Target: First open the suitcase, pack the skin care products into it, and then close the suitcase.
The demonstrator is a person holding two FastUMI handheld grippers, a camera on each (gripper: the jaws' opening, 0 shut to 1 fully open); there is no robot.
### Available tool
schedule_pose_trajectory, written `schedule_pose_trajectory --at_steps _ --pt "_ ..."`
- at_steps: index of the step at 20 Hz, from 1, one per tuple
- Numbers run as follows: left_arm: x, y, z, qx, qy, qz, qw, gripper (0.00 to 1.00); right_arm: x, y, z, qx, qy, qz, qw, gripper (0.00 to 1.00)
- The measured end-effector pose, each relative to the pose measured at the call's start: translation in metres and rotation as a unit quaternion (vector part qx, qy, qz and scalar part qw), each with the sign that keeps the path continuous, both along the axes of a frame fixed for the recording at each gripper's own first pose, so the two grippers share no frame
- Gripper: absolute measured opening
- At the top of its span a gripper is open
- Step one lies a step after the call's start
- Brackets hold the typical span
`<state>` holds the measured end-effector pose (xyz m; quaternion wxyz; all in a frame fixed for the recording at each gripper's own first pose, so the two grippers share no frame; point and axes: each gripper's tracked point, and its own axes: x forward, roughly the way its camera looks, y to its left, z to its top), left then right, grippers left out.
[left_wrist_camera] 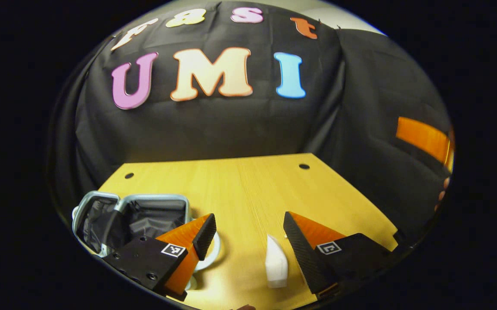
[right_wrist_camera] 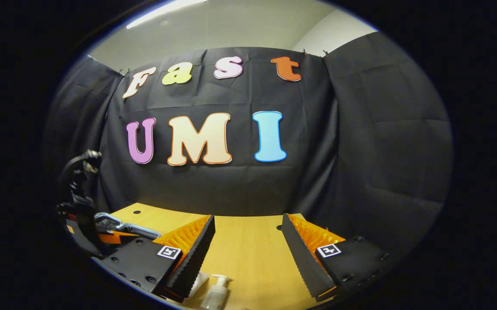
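— Two grippers, both with jaws spread wide and nothing between them. Left gripper [left_wrist_camera: 248, 237] hangs over the wooden surface [left_wrist_camera: 248, 185]; right gripper [right_wrist_camera: 248, 245] sits low above the same surface [right_wrist_camera: 248, 254].

— Suitcase?

— Open. Left gripper view: small silver-rimmed suitcase [left_wrist_camera: 102, 202] at the near left of the surface, dark fabric lining exposed, partly behind the left finger. Right gripper view: only a stretch of its silver rim [right_wrist_camera: 123, 226] shows at far left.

— Skin care products?

— White tube [left_wrist_camera: 275, 262] lies on the surface between the left gripper's fingers, closer to the right one, touching neither. A round white thing [left_wrist_camera: 214, 254] peeks out just behind the left finger, beside the suitcase; cannot tell what it is. In the right gripper view, a clear pump bottle [right_wrist_camera: 216, 295] stands at the bottom edge, between the fingers and low in the frame, with a white tube end [right_wrist_camera: 199, 282] just beside it, against the left finger.

— Anything else?

— Dark device with a cable loop [right_wrist_camera: 78, 189] at the left edge of the right gripper view, likely the other gripper's body; jaws not discernible from there.
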<state>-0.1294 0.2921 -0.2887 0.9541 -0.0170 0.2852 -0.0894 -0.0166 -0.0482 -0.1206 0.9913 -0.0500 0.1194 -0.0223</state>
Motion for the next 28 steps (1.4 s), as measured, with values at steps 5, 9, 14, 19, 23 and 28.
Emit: schedule_pose_trajectory --at_steps 5,9,14,19,23,28 --pt "-0.017 -0.024 -0.065 0.009 0.073 -0.012 0.997 0.95 -0.017 -0.035 -0.005 -0.021 0.019 -0.018 0.999 0.98" --pt "-0.028 -0.040 -0.106 0.018 0.120 -0.020 0.992 0.94 -0.024 -0.055 -0.011 -0.023 0.033 -0.030 0.999 0.98" --pt "-0.042 -0.037 -0.153 0.034 0.175 -0.012 0.984 0.95 -0.028 -0.053 -0.032 -0.020 0.065 -0.023 0.997 0.99" --pt "-0.034 -0.042 -0.159 0.038 0.155 -0.032 0.987 0.77 -0.027 -0.034 -0.051 -0.015 0.090 -0.007 0.996 0.98" --pt "-0.031 -0.030 -0.161 0.018 0.178 0.004 0.984 0.26 -0.030 -0.014 -0.064 -0.008 0.112 0.008 0.994 0.99" --pt "-0.029 -0.028 -0.160 0.006 0.177 -0.017 0.984 0.09 -0.032 0.007 -0.097 0.016 0.165 0.018 0.986 0.98"
